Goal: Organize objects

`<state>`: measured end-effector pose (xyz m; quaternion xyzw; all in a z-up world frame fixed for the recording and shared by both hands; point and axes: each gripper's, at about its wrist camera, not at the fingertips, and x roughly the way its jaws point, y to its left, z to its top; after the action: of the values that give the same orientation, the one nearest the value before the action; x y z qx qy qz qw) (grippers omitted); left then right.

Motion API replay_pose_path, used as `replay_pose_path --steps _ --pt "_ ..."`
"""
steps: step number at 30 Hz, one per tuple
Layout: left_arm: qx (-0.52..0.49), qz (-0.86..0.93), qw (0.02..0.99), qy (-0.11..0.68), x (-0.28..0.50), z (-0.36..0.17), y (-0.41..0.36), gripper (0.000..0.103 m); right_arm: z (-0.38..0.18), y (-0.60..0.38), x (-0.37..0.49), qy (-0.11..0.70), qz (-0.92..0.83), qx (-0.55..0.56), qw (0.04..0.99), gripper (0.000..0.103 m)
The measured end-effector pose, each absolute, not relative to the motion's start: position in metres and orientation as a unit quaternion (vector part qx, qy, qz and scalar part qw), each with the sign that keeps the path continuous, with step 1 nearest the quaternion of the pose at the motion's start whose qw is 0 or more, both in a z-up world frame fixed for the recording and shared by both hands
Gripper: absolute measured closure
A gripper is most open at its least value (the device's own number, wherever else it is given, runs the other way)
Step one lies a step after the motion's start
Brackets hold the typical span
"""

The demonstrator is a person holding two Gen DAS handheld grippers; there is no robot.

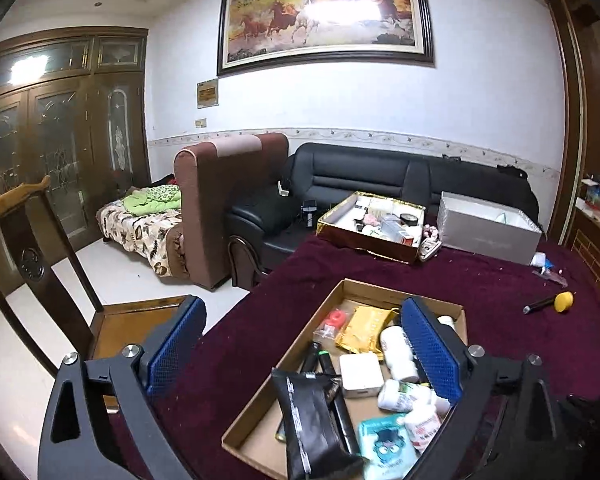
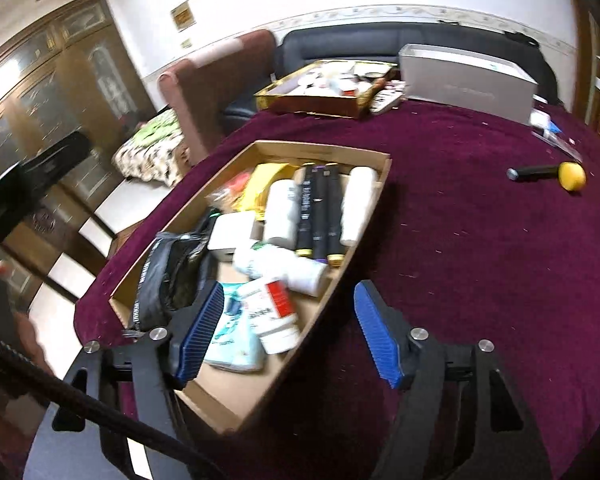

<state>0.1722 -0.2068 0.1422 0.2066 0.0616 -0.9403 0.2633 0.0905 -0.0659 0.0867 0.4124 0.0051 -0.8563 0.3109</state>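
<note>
A shallow cardboard tray (image 1: 260, 408) (image 2: 374, 156) sits on the maroon tablecloth and holds several white bottles (image 1: 396, 350) (image 2: 280, 212), black markers (image 2: 318, 212), a white box (image 1: 360, 372) (image 2: 230, 232), a black pouch (image 1: 312, 420) (image 2: 168, 276), a yellow packet (image 1: 364, 328) and a tissue pack (image 1: 388, 448) (image 2: 232, 336). My left gripper (image 1: 300, 354) is open and empty above the tray's left part. My right gripper (image 2: 288, 328) is open and empty over the tray's near right edge.
A gold box (image 1: 340, 236) (image 2: 280, 98) with small items and a grey box (image 1: 488, 236) (image 2: 468, 88) stand at the table's far side. A yellow-headed mallet (image 1: 562, 302) (image 2: 572, 176) lies at right. A wooden chair (image 1: 32, 240) stands left of the table; a black sofa (image 1: 380, 176) lies behind.
</note>
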Motion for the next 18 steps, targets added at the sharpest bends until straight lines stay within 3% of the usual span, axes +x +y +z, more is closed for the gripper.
replay_pose_path --steps 9,13,18 --pt "0.202 -0.942 0.264 0.047 0.195 0.142 -0.179 0.003 0.086 -0.063 0.095 0.032 -0.873 0.4 0.278 0.035" --pt "0.212 -0.942 0.255 0.052 0.197 0.137 -0.174 0.003 0.089 -0.068 0.103 0.056 -0.885 0.377 0.268 0.026" --pt "0.226 -0.943 0.241 0.05 0.198 0.128 -0.166 0.003 0.093 -0.079 0.106 0.092 -0.891 0.359 0.261 0.024"
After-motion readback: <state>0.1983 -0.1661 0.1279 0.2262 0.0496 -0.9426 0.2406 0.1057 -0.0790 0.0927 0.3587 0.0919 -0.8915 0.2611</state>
